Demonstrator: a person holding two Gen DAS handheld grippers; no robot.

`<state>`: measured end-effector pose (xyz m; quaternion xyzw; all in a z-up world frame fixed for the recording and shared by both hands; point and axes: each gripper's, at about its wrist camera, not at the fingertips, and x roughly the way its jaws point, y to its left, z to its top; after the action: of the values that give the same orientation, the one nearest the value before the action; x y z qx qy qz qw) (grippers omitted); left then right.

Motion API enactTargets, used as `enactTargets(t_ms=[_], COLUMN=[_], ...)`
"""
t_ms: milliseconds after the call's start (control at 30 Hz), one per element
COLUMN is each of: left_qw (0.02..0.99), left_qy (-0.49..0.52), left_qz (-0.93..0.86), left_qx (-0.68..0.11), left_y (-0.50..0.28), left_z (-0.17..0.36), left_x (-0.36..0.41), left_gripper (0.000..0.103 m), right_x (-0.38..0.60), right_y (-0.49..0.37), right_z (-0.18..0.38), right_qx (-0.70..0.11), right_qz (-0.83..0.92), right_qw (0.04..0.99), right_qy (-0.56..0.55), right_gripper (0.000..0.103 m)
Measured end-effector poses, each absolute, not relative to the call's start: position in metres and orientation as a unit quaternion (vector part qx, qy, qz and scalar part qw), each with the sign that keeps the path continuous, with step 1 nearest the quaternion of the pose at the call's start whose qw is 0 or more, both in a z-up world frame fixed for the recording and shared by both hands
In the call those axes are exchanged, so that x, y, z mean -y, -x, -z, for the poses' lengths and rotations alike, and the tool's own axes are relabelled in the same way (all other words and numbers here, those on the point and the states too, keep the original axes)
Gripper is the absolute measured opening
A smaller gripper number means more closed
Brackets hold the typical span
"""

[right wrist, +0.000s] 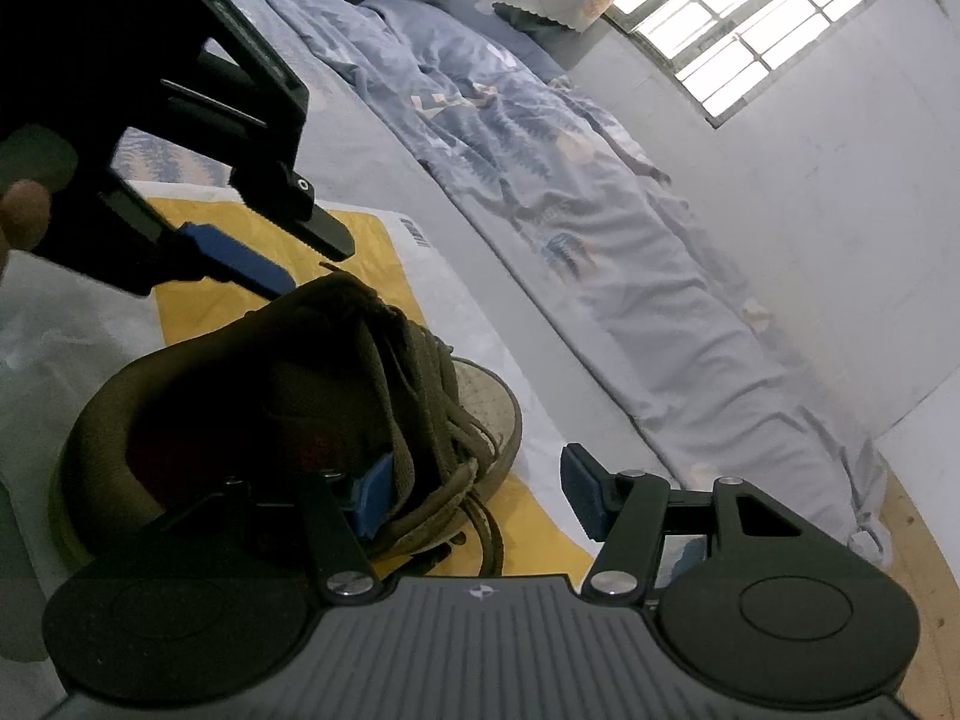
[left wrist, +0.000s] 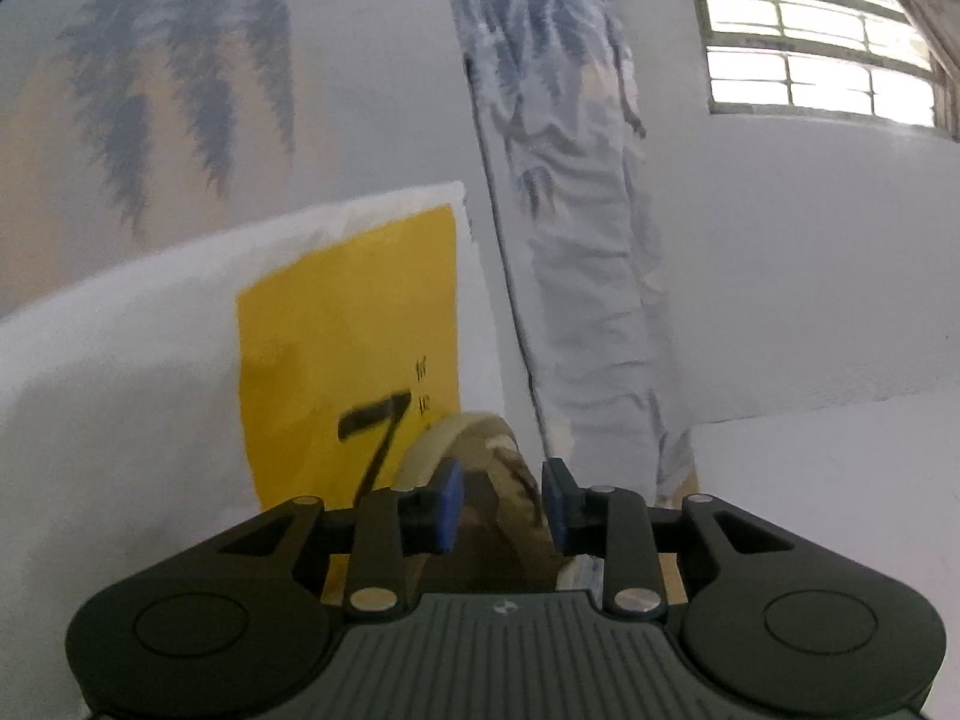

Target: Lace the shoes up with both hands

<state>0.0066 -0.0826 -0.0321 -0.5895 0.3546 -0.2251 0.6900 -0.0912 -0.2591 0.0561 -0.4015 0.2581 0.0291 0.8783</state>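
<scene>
An olive-brown shoe with a pale sole lies on a yellow and white sheet. Its brown laces trail loose over its side. My right gripper is open. One pad sits inside the shoe's mouth, the laced flap lies between the jaws, and the other pad stands clear of the shoe. My left gripper hovers just over the top of the shoe's tongue. In the left wrist view the left gripper has its blue pads apart, pressing on nothing, with the shoe beyond them.
A rumpled blue-grey patterned quilt runs along the bed behind the shoe. A barred window lights the white wall. Wooden flooring shows at the lower right. A person's thumb holds the left gripper's handle.
</scene>
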Motion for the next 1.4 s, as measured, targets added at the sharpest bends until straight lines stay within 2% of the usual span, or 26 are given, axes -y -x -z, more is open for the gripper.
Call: enactTargets(t_ms=[300,367,400,567,867,1267,1400], left_qw=[0.671,0.683,0.691,0.718,0.726,0.735,0.743], left_qy=[0.595,0.577,0.566,0.534,0.529,0.534,0.540], left_qz=[0.259,0.267,0.270,0.282,0.272,0.261,0.245], left_qx=[-0.357,-0.358,-0.359,-0.345,-0.346,-0.326,-0.309], left_y=[-0.023,-0.026,-0.028,-0.027,-0.029,-0.033,-0.037], left_z=[0.035,0.033,0.031,0.021,0.018,0.014,0.011], left_x=[0.100,0.102,0.103,0.105,0.103,0.094,0.082], left_gripper=[0.026,0.014,0.000,0.000,0.000,0.000,0.000], right_x=[0.256,0.256,0.256,0.252,0.245,0.254,0.254], right_y=[0.089,0.089,0.088,0.084,0.093,0.089,0.089], right_z=[-0.055,-0.054,-0.054,-0.052,-0.053,-0.060,-0.063], right_qx=[-0.260,-0.262,-0.264,-0.263,-0.204,-0.197,-0.199], right_qz=[-0.025,-0.025,-0.025,-0.017,0.021,0.012,0.013], right_qw=[0.878,0.876,0.874,0.867,0.854,0.880,0.882], right_qy=[0.402,0.404,0.406,0.422,0.478,0.433,0.426], right_gripper=[0.060,0.060,0.060,0.060,0.060,0.060,0.066])
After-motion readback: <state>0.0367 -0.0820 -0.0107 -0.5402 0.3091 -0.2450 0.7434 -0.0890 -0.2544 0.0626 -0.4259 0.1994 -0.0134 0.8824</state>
